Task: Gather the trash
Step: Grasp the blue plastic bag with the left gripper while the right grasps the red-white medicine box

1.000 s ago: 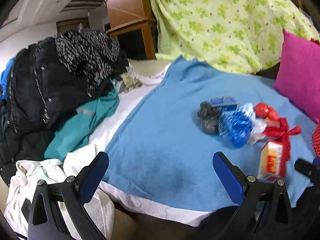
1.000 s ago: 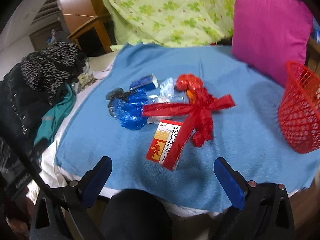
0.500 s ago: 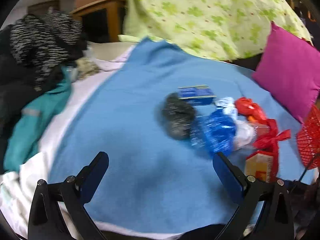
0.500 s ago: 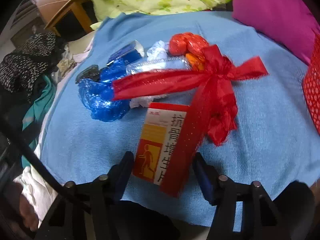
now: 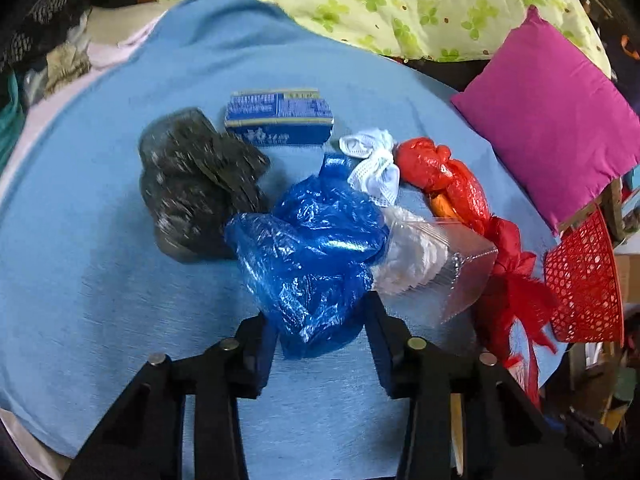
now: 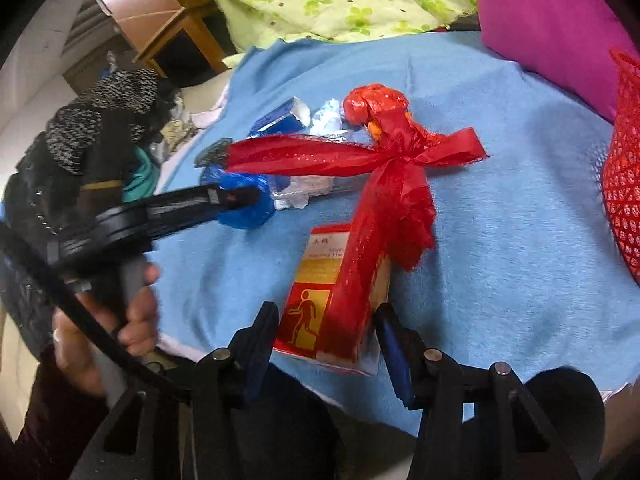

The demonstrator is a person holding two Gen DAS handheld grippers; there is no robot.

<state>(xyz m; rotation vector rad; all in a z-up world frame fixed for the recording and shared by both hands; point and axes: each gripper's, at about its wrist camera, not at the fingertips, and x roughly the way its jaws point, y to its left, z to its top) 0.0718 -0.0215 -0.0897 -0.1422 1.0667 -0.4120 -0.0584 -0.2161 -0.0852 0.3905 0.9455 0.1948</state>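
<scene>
Closing the left gripper around a crumpled blue bag, fingers pressing on both sides of its near end. Lying in the middle of a blue blanket, with a dark bag touching on the left, a small blue box behind, and white netting and a clear wrapper on the right.

Closing the right gripper on a red and yellow box, pads touching its two sides near the blanket's front edge. Trailing over the box, a red ribbon tied round a red bundle. Standing at the blanket's right edge, a red basket, below a pink pillow.
</scene>
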